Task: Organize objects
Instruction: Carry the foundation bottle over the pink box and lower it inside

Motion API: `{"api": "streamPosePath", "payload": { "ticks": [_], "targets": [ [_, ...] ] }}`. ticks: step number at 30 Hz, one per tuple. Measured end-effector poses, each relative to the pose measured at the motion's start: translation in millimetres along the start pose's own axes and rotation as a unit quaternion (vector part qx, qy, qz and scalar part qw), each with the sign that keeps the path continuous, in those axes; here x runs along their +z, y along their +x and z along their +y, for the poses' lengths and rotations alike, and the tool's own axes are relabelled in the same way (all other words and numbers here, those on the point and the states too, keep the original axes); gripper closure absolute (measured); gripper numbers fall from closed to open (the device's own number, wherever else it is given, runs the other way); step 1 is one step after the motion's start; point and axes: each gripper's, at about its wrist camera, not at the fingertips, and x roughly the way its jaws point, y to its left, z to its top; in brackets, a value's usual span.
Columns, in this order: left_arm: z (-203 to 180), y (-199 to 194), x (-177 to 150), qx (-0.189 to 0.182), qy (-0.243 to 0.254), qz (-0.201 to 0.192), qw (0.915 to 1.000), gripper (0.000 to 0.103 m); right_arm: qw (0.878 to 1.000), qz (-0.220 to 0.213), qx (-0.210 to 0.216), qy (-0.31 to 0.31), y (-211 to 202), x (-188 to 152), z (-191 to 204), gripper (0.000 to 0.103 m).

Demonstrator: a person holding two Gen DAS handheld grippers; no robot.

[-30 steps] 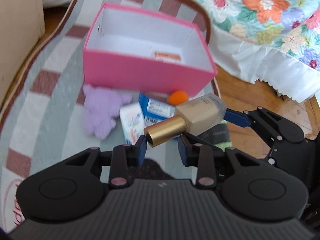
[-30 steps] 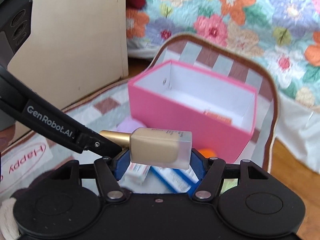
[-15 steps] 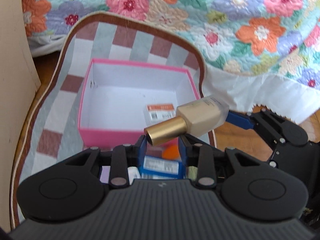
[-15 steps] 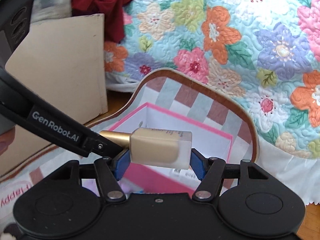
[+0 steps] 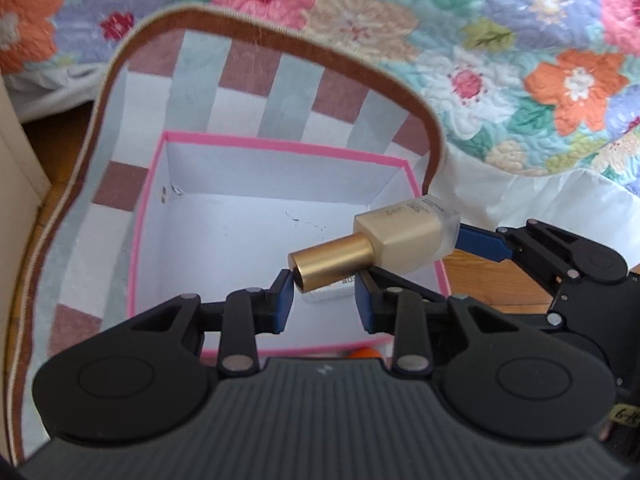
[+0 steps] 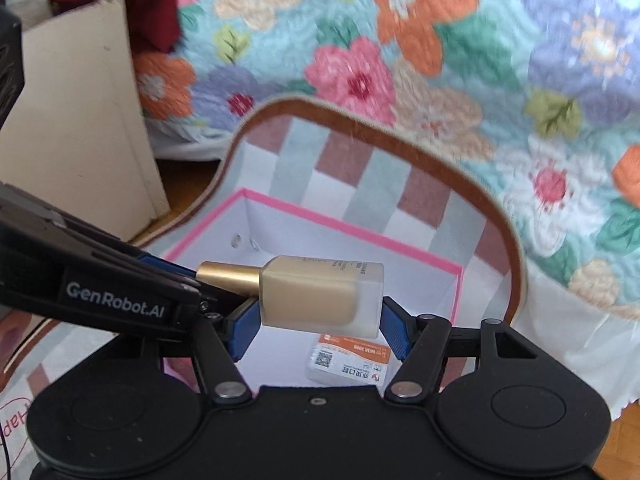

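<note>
A beige foundation bottle [image 6: 320, 298] with a gold cap [image 5: 332, 256] hangs over the open pink box [image 5: 280, 146]. My right gripper [image 6: 316, 330] is shut on the bottle's body. My left gripper [image 5: 322, 300] has its jaws on either side of the gold cap, a small gap showing on the left side. The box [image 6: 352, 228] is white inside and holds a small white and orange packet [image 6: 346, 364].
The box stands on a checked mat [image 5: 248, 76] with a brown border. A floral quilt [image 5: 500, 40] hangs behind. A beige board [image 6: 76, 120] stands at the left. An orange object [image 5: 362, 354] peeks out below the box's near wall.
Both grippers have risen and moved forward with the bottle, from in front of the box to over its inside. The toys and packets in front of the box have dropped out of view.
</note>
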Motion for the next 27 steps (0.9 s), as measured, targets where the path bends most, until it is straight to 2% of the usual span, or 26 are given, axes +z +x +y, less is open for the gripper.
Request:
{"api": "streamPosePath", "payload": {
  "ticks": [9, 18, 23, 27],
  "targets": [
    [26, 71, 3, -0.046, -0.074, 0.036, 0.9955, 0.073, 0.999, 0.041, -0.017, 0.028, 55, -12, -24, 0.035],
    [44, 104, 16, -0.043, -0.093, 0.059, 0.993, 0.073, 0.997, 0.064, -0.014, 0.036, 91, -8, -30, 0.035],
    [63, 125, 23, -0.059, -0.15, 0.079, 0.9838, 0.073, 0.996, 0.076, -0.019, 0.038, 109, 0, -32, 0.035],
    [61, 141, 31, -0.052, -0.151, 0.093, 0.9828, 0.073, 0.994, 0.091, -0.021, 0.051, 123, 3, -40, 0.035]
  ]
}}
